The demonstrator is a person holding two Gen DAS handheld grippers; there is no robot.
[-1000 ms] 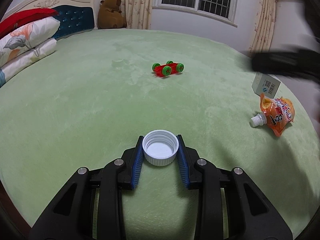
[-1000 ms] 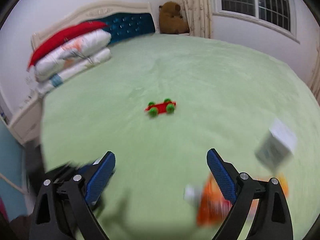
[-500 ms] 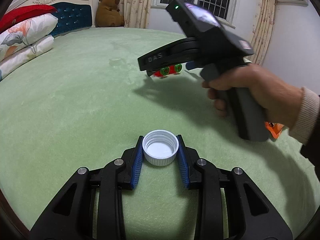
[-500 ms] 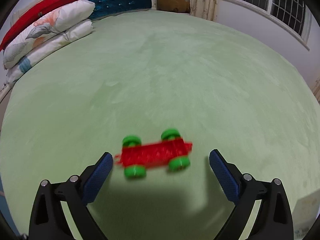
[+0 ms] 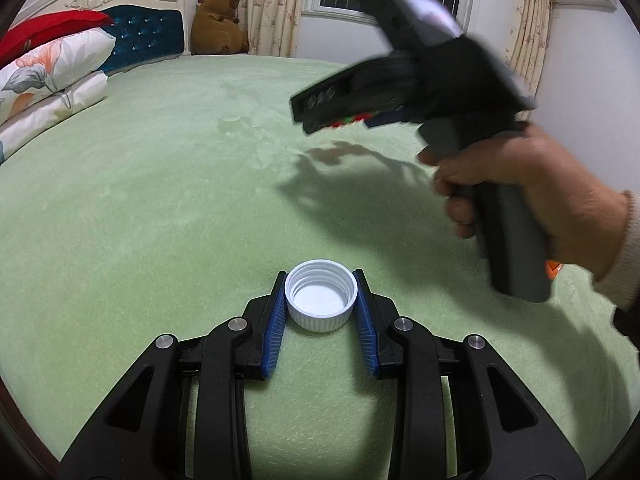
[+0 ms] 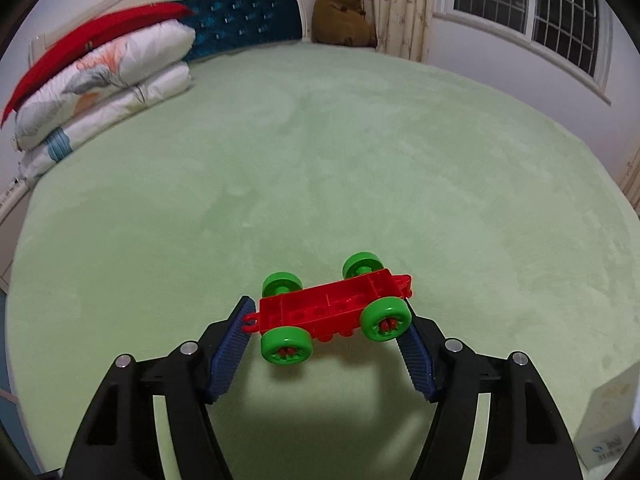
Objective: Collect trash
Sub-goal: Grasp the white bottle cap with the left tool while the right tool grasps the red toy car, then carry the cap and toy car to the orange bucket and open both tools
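1. The left gripper (image 5: 320,312) has its fingers closed on a white bottle cap (image 5: 321,300), open side up, held low over the green bed (image 5: 160,208).
2. The right gripper (image 6: 326,342) hangs over the bed with its fingers set wide on either side of a red toy car (image 6: 334,306) with green wheels. The blue pads sit just beside the ends of the car, but I cannot tell if they touch it.
3. A small white box (image 6: 612,424) lies on the bed to the right, untouched.
4. My guess is that the job is at an early stage: the cap is in hand, the car is about to be gripped, the box is left, and no bin is in sight.
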